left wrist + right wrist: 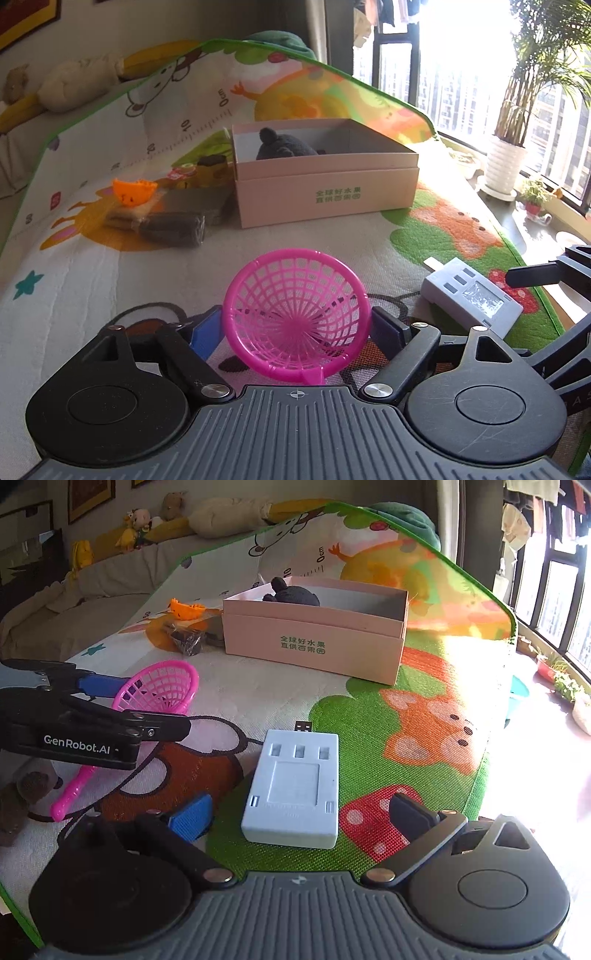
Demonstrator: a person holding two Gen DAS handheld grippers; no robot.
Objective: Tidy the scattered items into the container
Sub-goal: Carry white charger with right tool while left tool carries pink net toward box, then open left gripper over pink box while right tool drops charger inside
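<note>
A pink plastic net scoop (pixel 297 317) lies on the play mat, its round head between the fingers of my left gripper (pixel 295 328), which is open around it; it also shows in the right wrist view (pixel 162 690). A white battery charger (pixel 295 786) lies between the open fingers of my right gripper (pixel 295 816); it shows in the left wrist view (pixel 472 295) too. The pink cardboard box (pixel 325 192) stands farther back with a dark plush toy (pixel 280 146) inside. An orange toy (pixel 133 190) and dark wrapped packets (pixel 173 225) lie left of the box.
The colourful play mat (pixel 92 266) covers the surface, its far end curled up behind the box. A sofa with plush toys (pixel 207 513) is at the back left. Windows and potted plants (pixel 506 162) stand beyond the mat's right edge.
</note>
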